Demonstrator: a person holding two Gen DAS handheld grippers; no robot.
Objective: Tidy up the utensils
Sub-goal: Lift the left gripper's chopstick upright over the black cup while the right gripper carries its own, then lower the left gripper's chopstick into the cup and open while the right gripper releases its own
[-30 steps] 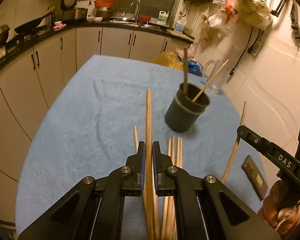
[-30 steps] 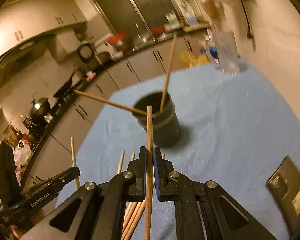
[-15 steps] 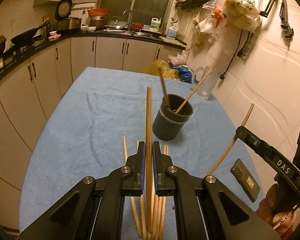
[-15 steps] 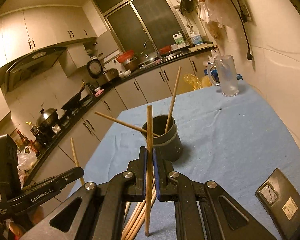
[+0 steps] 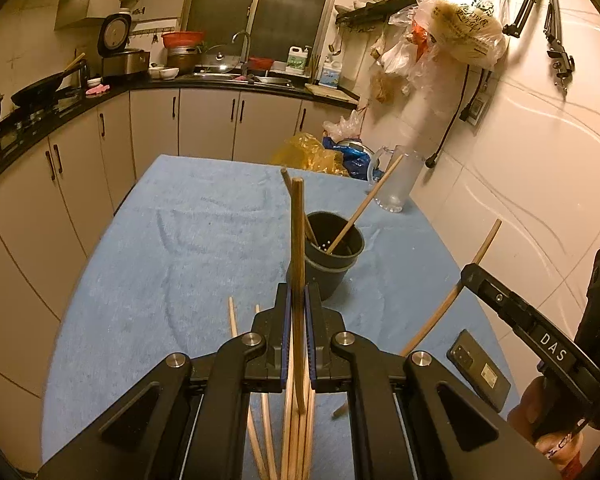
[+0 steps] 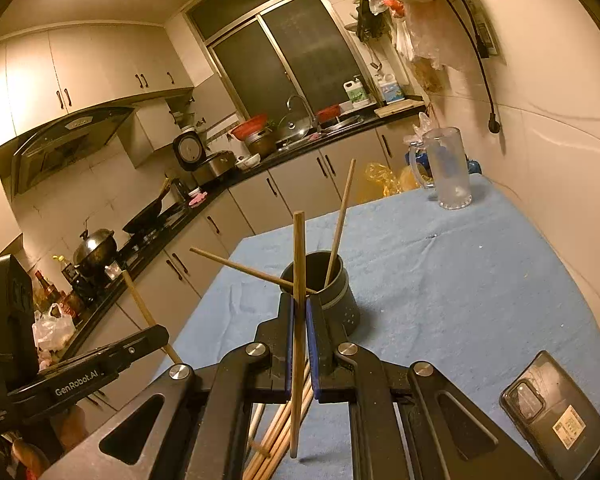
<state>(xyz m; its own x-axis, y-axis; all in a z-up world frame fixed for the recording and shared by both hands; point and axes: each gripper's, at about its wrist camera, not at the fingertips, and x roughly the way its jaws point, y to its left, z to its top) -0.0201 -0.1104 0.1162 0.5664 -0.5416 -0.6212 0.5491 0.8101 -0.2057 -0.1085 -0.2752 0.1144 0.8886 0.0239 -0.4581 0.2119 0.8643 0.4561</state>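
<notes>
A dark round utensil cup [image 5: 329, 264] [image 6: 332, 292] stands on the blue cloth with two chopsticks leaning in it. My left gripper [image 5: 297, 292] is shut on a wooden chopstick [image 5: 297, 240] that stands upright, on the near side of the cup. My right gripper [image 6: 299, 302] is shut on another chopstick [image 6: 298, 264], also upright, close in front of the cup. Several loose chopsticks [image 5: 296, 436] [image 6: 284, 432] lie on the cloth under both grippers. From the left wrist camera the right gripper [image 5: 466, 276] shows at the right with its chopstick [image 5: 476, 258] slanting.
A black phone [image 5: 478, 370] [image 6: 556, 412] lies on the cloth at the near right. A glass mug [image 5: 398, 182] [image 6: 450, 168] stands at the far right corner by the tiled wall. Kitchen counters and cabinets run along the left and back. A hand [image 5: 540, 404] holds the right tool.
Both grippers have lifted with their chopsticks and drawn back from the cup, which now looks smaller and farther. The pile of loose chopsticks shows more fully beneath them.
</notes>
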